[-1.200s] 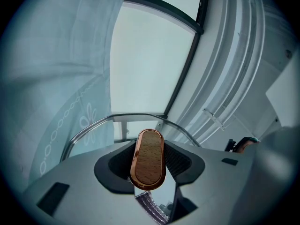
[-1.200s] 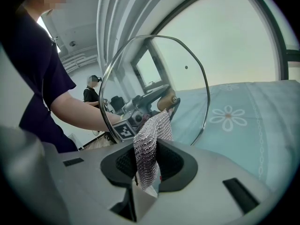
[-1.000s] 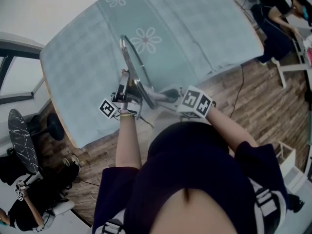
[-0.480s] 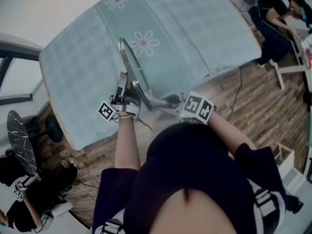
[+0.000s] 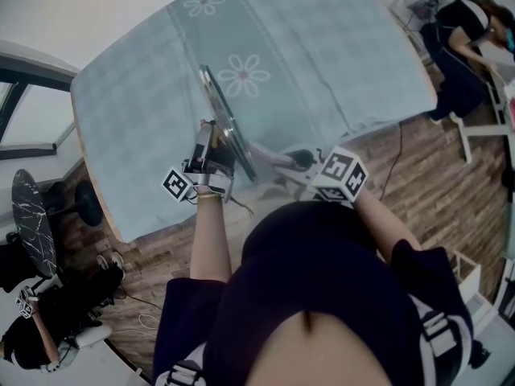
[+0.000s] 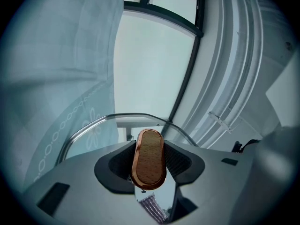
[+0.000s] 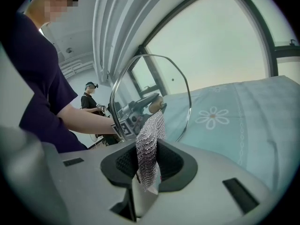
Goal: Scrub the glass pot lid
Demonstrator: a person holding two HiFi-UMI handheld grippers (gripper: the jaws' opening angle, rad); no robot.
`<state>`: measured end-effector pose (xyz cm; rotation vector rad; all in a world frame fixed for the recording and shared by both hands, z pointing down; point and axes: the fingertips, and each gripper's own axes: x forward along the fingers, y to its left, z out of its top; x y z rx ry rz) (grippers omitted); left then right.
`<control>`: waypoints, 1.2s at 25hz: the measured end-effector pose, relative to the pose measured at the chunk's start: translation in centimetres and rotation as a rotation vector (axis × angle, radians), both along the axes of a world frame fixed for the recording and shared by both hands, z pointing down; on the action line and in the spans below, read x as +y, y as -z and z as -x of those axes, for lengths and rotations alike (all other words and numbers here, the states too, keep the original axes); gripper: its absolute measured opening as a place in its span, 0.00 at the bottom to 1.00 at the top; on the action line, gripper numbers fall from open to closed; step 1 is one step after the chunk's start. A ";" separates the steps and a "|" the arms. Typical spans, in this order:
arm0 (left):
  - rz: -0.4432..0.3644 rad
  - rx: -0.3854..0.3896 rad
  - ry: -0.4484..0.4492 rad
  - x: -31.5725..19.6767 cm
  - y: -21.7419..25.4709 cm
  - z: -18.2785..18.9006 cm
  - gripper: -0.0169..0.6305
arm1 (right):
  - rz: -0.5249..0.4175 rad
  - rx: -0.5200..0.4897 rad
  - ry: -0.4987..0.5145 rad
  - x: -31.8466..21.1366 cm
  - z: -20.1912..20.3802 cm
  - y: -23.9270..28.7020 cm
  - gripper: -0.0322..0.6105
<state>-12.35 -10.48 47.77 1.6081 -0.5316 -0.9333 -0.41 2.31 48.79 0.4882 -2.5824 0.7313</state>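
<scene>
The tabletop (image 5: 95, 185) has a blue flower cloth (image 5: 338, 55) spread over it. Over its near part, the left hand-held gripper (image 5: 213, 145) is squeezed tight on the wooden knob (image 6: 149, 165) of the glass lid (image 5: 226, 123). The knob sits right between the two jaws, so the lid cannot slip or spin away.

The lid stands up on its edge, not flat. I think it is held that way so its smooth inner side faces right and is easy to reach. I cannot tell if its bottom edge rests on the cloth.

Just to the right of the lid is the right hand-held gripper (image 7: 150, 168). Its jaws are pinched on a shiny metal scrubbing cloth (image 7: 151, 130), which pokes out past the tips toward the glass. That loose end is the part meant to rub. It is very close to the glass, but I cannot tell if it touches. One side holds steady and the other scrubs.
</scene>
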 end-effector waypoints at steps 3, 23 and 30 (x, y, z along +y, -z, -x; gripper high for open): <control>-0.004 -0.048 0.009 -0.2 0.1 0.0 0.29 | 0.006 -0.022 -0.049 -1.9 -1.4 0.2 0.18; 0.073 -0.435 0.117 -2.2 -0.5 -0.4 0.29 | 0.056 -0.188 -0.255 -12.4 -6.5 1.1 0.18; 0.131 -0.615 0.149 -2.7 -1.6 0.0 0.29 | 0.052 -0.199 -0.284 -13.5 -7.6 1.4 0.18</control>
